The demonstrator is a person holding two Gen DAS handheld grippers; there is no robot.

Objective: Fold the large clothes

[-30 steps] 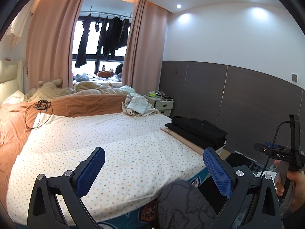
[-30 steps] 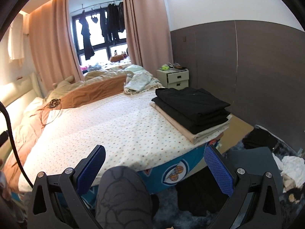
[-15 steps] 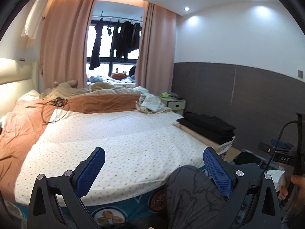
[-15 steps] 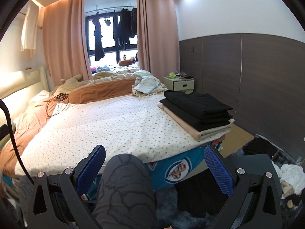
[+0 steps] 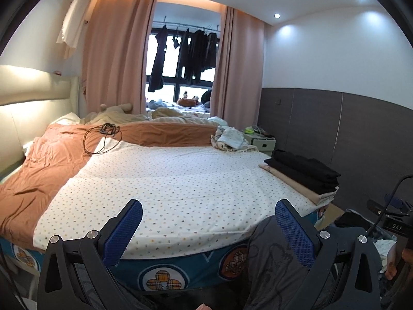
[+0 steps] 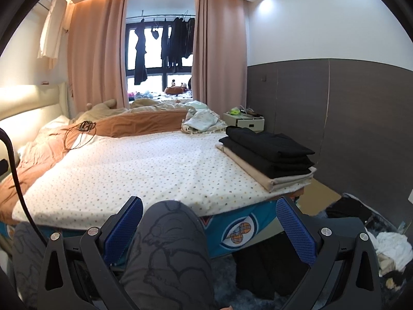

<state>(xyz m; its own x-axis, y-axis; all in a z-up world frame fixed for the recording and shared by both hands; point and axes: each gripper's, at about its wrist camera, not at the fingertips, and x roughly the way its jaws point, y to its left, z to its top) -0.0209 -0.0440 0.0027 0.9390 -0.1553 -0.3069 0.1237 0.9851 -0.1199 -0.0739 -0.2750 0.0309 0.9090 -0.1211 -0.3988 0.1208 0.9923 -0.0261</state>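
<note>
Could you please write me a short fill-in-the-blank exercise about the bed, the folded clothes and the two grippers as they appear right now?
1. The folded black garments rest on a folded ___ cloth at the bed's corner.
2. Both the left hand-held gripper and the right hand-held gripper are ___, holding nothing.
3. The tangled black cable lies partly on the ___ blanket.
4. The white nightstand stands against the ___ wall panelling.

Missing words: beige; open; orange; grey

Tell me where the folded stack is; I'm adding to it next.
The folded stack sits on the bed's right edge in both views, near its foot corner, in front of the white nightstand.
</note>
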